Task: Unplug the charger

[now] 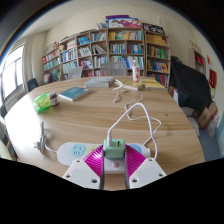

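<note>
A mint-green charger (114, 149) is plugged upright into a white power strip (72, 152) that lies on the wooden table (90, 118) at the near edge. Its white cable (148, 120) loops away over the table beyond the fingers. My gripper (114, 153) is at the charger, with both magenta pads (94, 160) pressed against its two sides. The fingers rest over the power strip.
A green box (45, 101) and a blue book (74, 94) lie on the left of the table. More white cables (125, 88) lie at its far end. A chair with a dark jacket (188, 85) stands at the right. Bookshelves (110, 48) line the back wall.
</note>
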A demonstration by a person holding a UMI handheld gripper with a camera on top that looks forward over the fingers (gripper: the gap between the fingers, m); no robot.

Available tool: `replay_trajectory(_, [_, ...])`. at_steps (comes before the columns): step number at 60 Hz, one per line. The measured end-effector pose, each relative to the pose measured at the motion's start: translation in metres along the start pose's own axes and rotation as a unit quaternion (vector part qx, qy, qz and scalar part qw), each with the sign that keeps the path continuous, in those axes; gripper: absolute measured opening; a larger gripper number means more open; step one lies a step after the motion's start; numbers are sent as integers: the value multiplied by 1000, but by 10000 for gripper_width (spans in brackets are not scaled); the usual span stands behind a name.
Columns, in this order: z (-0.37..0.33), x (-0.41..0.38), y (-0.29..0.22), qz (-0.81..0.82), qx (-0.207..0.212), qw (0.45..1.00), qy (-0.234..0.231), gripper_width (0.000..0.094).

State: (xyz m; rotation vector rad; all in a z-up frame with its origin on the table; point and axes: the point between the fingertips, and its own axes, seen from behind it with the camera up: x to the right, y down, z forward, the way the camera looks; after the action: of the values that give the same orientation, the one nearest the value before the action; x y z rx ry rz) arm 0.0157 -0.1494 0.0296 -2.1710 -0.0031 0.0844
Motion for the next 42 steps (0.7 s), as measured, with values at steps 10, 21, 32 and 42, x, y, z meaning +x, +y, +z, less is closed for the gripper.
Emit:
replay_trajectory(10, [-1, -1, -1, -4, -6, 1000, -22, 247])
replay_trajectory(21, [-64, 20, -150, -34, 148, 988, -4, 241])
replay_trajectory(32, [-83, 110, -182, -27, 158, 985, 59, 242])
replay_trajectory(42, [-40, 150, -66, -26, -3, 998, 64, 254])
